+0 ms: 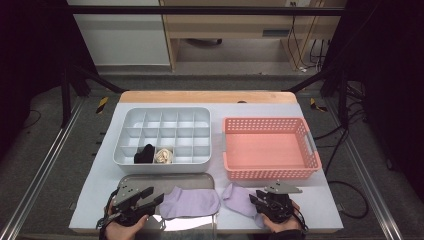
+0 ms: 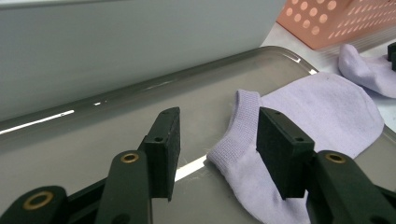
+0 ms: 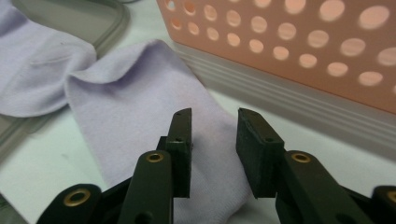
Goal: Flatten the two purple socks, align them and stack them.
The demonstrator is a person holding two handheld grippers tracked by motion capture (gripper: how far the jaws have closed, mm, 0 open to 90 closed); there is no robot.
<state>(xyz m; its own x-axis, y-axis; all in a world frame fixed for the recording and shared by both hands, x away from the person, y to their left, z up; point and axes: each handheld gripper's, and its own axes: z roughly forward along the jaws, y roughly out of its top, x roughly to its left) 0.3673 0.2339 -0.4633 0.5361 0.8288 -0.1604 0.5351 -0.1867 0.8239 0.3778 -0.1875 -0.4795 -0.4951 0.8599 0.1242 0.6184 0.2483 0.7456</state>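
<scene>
Two flat lilac knit socks lie along the near edge of the table. One lilac sock (image 1: 191,202) rests on the shallow grey metal tray (image 1: 150,178), its ribbed cuff (image 2: 236,135) just ahead of the left gripper (image 2: 217,147). That gripper's jaws stand apart with nothing pressed between them: one pad sits over bare tray, the other over the cuff's edge. The second lilac sock (image 3: 154,116) lies on the white table surface (image 3: 51,163), directly under and ahead of the right gripper (image 3: 214,151), whose jaws are narrowly parted and hold nothing.

I judge the main risk on the left to be a lopsided bite: if the jaws close where they are, they may catch only the cuff's rim, or scrape the slick tray, and the sock could slide away. On the right, the narrow gap may pinch just a top fold, so the sock might drop on lifting. The salmon-pink perforated plastic basket (image 3: 299,42) stands close beyond the right gripper; a forward push could bump its wall. The two socks' toes lie near each other between the grippers, so dragging one could disturb the other.
</scene>
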